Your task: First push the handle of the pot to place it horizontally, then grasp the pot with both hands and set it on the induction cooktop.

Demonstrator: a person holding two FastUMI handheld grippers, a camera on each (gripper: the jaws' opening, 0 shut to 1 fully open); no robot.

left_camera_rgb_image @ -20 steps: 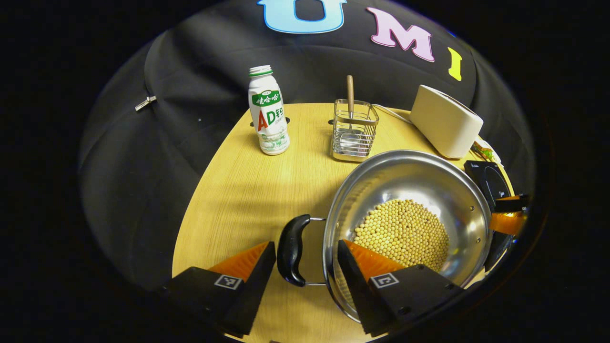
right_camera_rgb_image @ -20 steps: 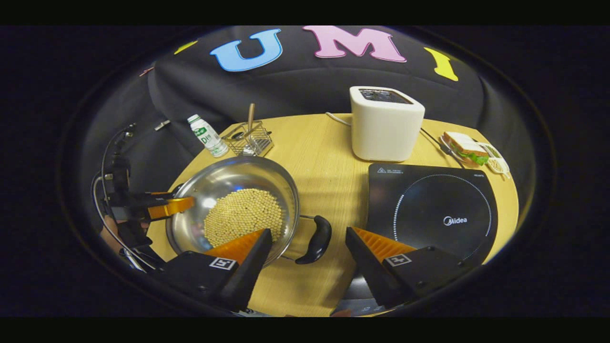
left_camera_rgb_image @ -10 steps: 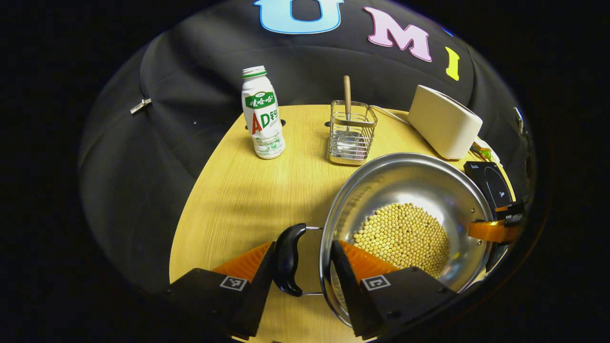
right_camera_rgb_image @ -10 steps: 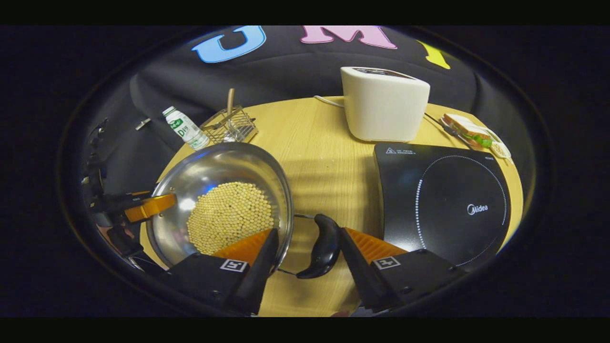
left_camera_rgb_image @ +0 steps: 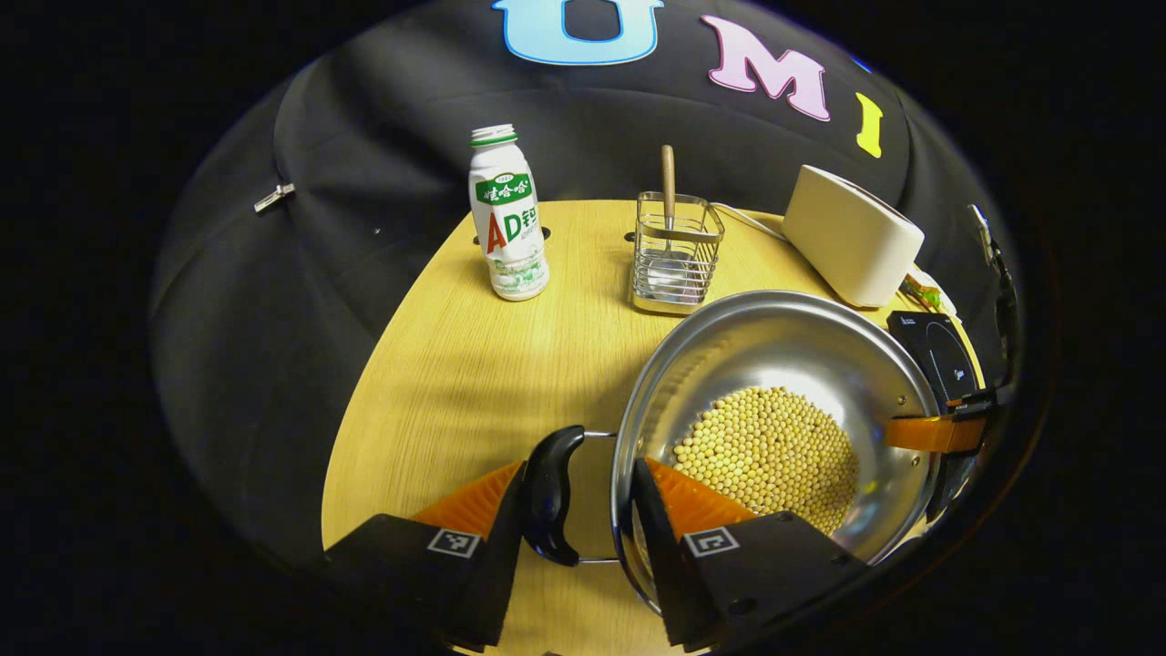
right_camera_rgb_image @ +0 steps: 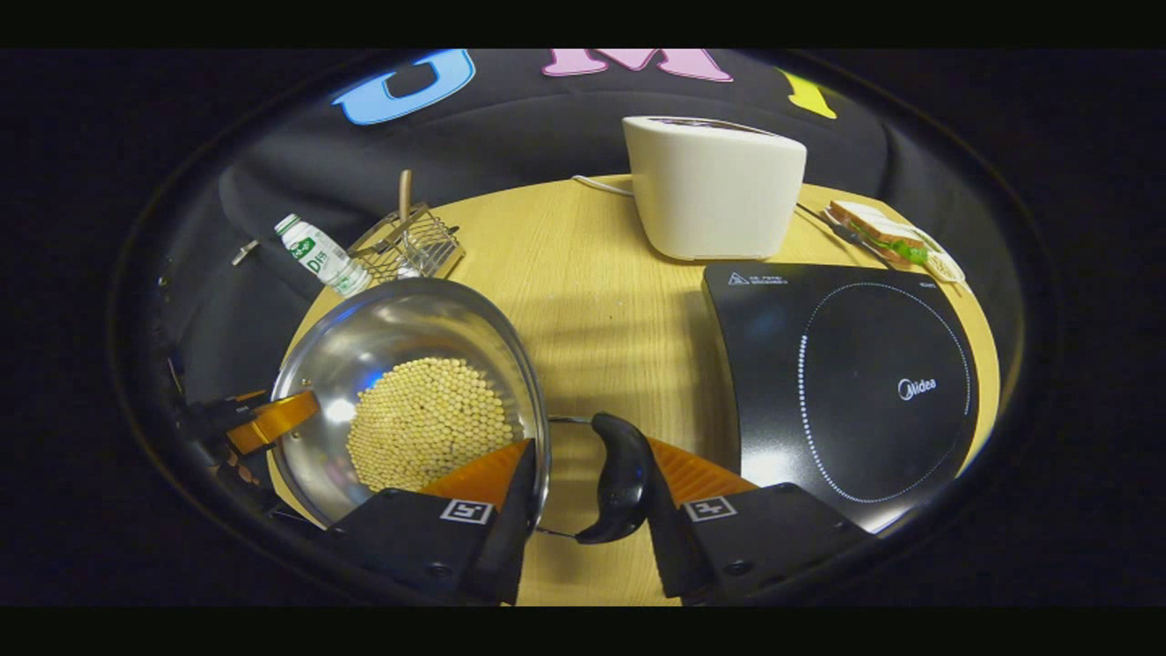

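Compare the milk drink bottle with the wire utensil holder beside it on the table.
The milk drink bottle is a closed, opaque white bottle with a printed label; the wire utensil holder is open-topped metal wire you can see through.
The bottle is round and taller; the holder is boxy and lower.
The bottle is capped, so its contents are hidden; the holder has a wooden-handled utensil standing up out of it.
Both stand upright near the table's far edge.

One pot (left_camera_rgb_image: 774, 364) of beans; two black handles (left_camera_rgb_image: 549, 492); one bottle (left_camera_rgb_image: 506, 214); one wire caddy (left_camera_rgb_image: 674, 260); one toaster (right_camera_rgb_image: 715, 187); one cooktop (right_camera_rgb_image: 856, 383); one sandwich (right_camera_rgb_image: 879, 232); two claws (left_camera_rgb_image: 578, 538).
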